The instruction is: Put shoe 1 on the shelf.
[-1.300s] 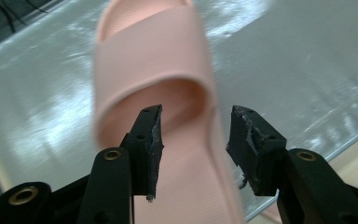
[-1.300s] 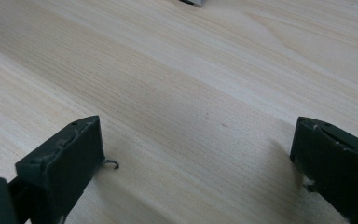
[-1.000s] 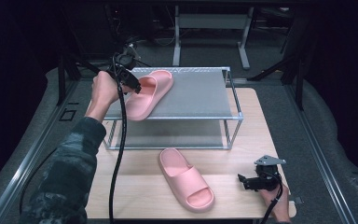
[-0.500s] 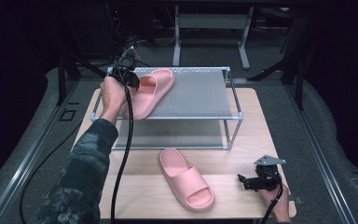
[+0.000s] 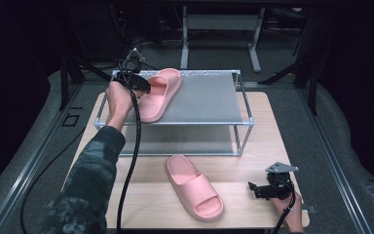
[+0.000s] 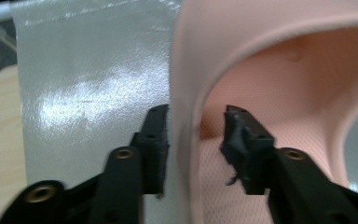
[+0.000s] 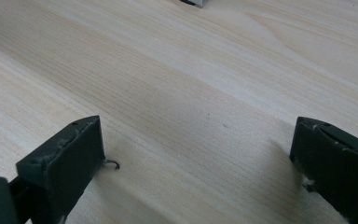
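A: Where is the left gripper (image 5: 143, 84)?

B: At the slipper (image 5: 157, 93) on the top shelf of the metal rack (image 5: 209, 123). Its jaws have just been opening; they straddle the slipper's strap edge (image 6: 186, 116), one pad (image 6: 156, 140) outside, the other clear of it inside.

A: And the right gripper (image 5: 254, 189)?

B: Low over the bench (image 5: 141, 195), jaws wide, nothing between them. The second slipper (image 5: 195, 190) lies on the bench, near it.
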The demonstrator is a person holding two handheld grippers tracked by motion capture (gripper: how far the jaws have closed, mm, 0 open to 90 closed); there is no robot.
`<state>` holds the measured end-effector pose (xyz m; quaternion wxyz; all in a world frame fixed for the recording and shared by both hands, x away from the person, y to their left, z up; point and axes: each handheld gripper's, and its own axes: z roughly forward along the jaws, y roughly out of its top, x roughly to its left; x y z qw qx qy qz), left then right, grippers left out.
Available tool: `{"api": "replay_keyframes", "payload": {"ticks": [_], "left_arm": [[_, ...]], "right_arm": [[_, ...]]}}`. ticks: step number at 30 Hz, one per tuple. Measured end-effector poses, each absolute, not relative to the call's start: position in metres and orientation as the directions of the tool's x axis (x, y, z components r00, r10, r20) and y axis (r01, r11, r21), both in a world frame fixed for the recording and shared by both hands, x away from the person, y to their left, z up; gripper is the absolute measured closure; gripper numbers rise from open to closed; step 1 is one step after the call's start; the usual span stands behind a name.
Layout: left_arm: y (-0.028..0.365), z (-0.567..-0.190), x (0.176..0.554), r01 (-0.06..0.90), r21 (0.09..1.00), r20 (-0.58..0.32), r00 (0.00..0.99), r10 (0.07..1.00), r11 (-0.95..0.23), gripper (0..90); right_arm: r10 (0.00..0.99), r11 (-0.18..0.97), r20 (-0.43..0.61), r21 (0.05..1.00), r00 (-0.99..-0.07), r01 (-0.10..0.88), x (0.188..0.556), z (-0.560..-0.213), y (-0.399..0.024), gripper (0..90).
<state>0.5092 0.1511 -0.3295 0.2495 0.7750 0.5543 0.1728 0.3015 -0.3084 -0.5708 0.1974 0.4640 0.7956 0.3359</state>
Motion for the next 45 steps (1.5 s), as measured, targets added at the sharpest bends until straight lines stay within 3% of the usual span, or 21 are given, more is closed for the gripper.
{"api": "replay_keyframes", "payload": {"ticks": [3, 6, 14, 16, 18, 25, 28, 33, 39, 45], "left_arm": [[0.156, -0.324, 0.495, 0.724, 0.612, 0.060, 0.358, 0.932, -0.318, 49.3], [0.167, -0.321, 0.485, 0.711, 0.623, 0.059, 0.374, 0.926, -0.327, 47.2], [0.190, -0.327, 0.463, 0.701, 0.596, 0.089, 0.427, 0.900, -0.392, 69.8], [0.195, -0.333, 0.459, 0.719, 0.580, 0.035, 0.448, 0.893, -0.383, 71.9], [0.195, -0.337, 0.455, 0.716, 0.569, 0.062, 0.453, 0.889, -0.404, 72.5], [0.189, -0.346, 0.444, 0.706, 0.579, 0.014, 0.493, 0.870, -0.409, 72.9], [0.184, -0.346, 0.442, 0.702, 0.589, -0.029, 0.515, 0.857, -0.401, 71.0], [0.173, -0.346, 0.440, 0.682, 0.590, -0.001, 0.536, 0.844, -0.433, 67.9], [0.182, -0.343, 0.431, 0.674, 0.613, -0.044, 0.550, 0.834, -0.412, 52.2], [0.193, -0.339, 0.402, 0.628, 0.634, -0.008, 0.589, 0.808, -0.451, 37.4]], "right_arm": [[0.867, 0.351, 0.002, 0.708, -0.498, 0.613, 0.301, -0.570, -0.309, 2.5], [0.867, 0.351, 0.002, 0.707, -0.498, 0.614, 0.301, -0.570, -0.309, 2.4], [0.873, 0.341, -0.002, 0.718, -0.488, 0.606, 0.302, -0.571, -0.308, 2.4], [0.868, 0.349, 0.003, 0.707, -0.497, 0.615, 0.301, -0.570, -0.309, 2.5], [0.873, 0.340, -0.001, 0.718, -0.488, 0.607, 0.301, -0.571, -0.308, 2.5], [0.869, 0.348, 0.003, 0.707, -0.495, 0.615, 0.301, -0.570, -0.309, 2.5], [0.869, 0.348, 0.003, 0.707, -0.494, 0.615, 0.301, -0.570, -0.309, 2.5], [0.870, 0.346, 0.003, 0.708, -0.493, 0.615, 0.301, -0.570, -0.309, 2.5], [0.869, 0.348, 0.003, 0.707, -0.495, 0.616, 0.301, -0.570, -0.309, 2.6], [0.869, 0.348, 0.002, 0.709, -0.494, 0.614, 0.301, -0.570, -0.309, 2.8]]}}
